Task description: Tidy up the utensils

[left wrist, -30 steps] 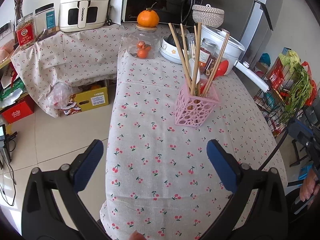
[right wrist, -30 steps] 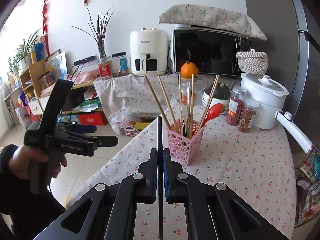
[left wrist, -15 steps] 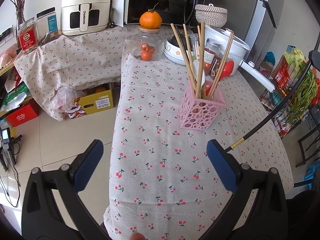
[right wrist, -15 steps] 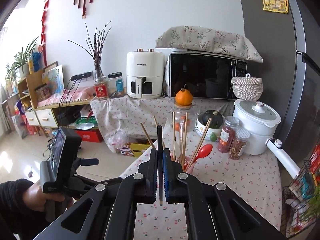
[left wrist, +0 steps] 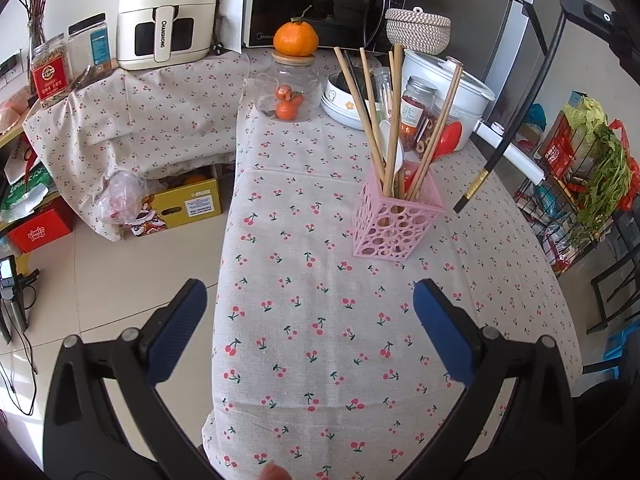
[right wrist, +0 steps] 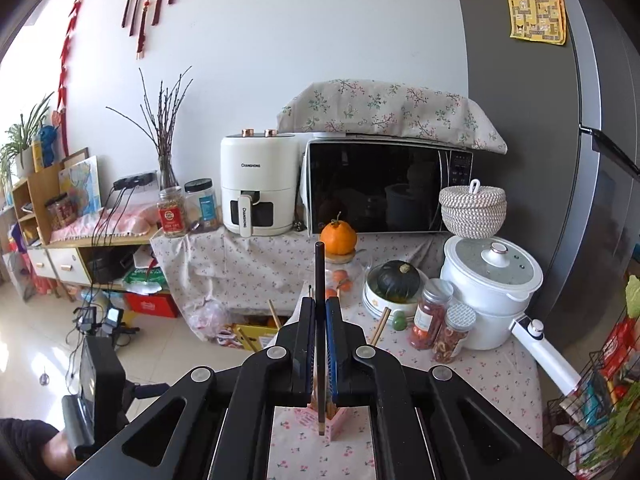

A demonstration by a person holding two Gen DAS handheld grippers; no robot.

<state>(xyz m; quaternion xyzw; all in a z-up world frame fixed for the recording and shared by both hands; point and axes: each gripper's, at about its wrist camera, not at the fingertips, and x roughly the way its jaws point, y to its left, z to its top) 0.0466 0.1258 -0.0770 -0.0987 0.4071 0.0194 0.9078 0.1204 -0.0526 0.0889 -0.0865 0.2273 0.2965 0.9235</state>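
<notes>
A pink perforated utensil holder [left wrist: 394, 224] stands on the cherry-print tablecloth [left wrist: 320, 320], holding several wooden chopsticks [left wrist: 360, 108], a white spoon and a red spoon [left wrist: 448, 140]. My right gripper [right wrist: 319, 320] is shut on a black chopstick [right wrist: 319, 272], held upright above the holder [right wrist: 340, 420]. In the left wrist view that black chopstick [left wrist: 516, 116] hangs slanted, its gold-banded tip just right of the holder's rim. My left gripper [left wrist: 308, 320] is open and empty over the table's near end.
Behind the holder stand a glass jar [left wrist: 288, 92] with an orange on it, a bowl, spice jars [left wrist: 416, 112] and a white pot [left wrist: 452, 84]. An air fryer [left wrist: 164, 12] and microwave [left wrist: 316, 4] sit at the back. A wire rack [left wrist: 580, 184] stands to the right.
My right gripper has risen and carried the black chopstick up and over to the holder. The left gripper has drawn back slightly and stays open.
</notes>
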